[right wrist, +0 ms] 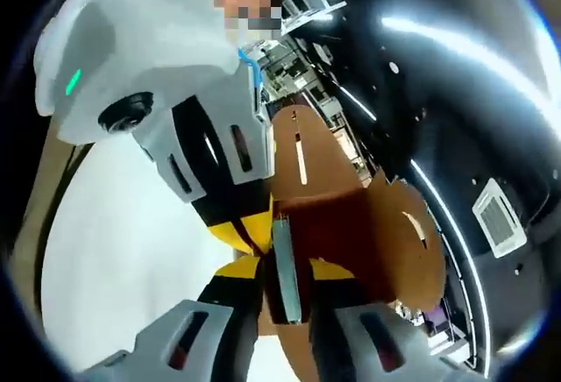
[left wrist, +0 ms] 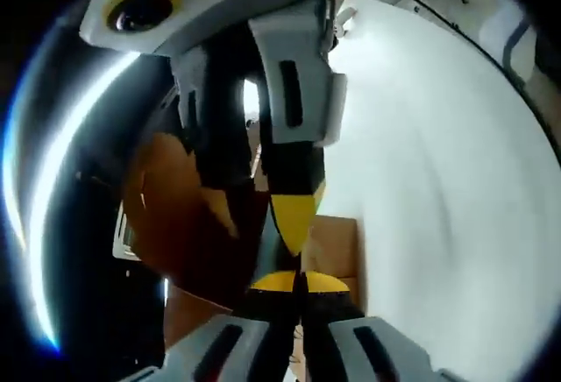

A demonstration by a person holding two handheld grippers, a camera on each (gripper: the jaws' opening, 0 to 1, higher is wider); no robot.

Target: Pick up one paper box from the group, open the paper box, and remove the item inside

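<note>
Left gripper view
Box [left wrist: 188, 224]: brown cardboard, left of centre, held up in the air above the white table [left wrist: 438, 207]; inner side in shadow.
Left gripper [left wrist: 294, 287]: yellow tips pressed together at the bottom centre, clamped on an edge of the box.
Right gripper [left wrist: 294, 224]: reaching down from the top, yellow tip on the box just above the left gripper's tips.

Right gripper view
Table [right wrist: 123, 268]: white, at the left.
Left gripper [right wrist: 247, 229]: coming in from upper left, yellow tip on the box.
Right gripper [right wrist: 285, 272]: jaws nearly closed, pinching a thin grey strip [right wrist: 285, 268] at the box edge; whether strip is the item inside, cannot tell.
Box [right wrist: 368, 251]: flaps spread open, centre to right, dark inside.
</note>
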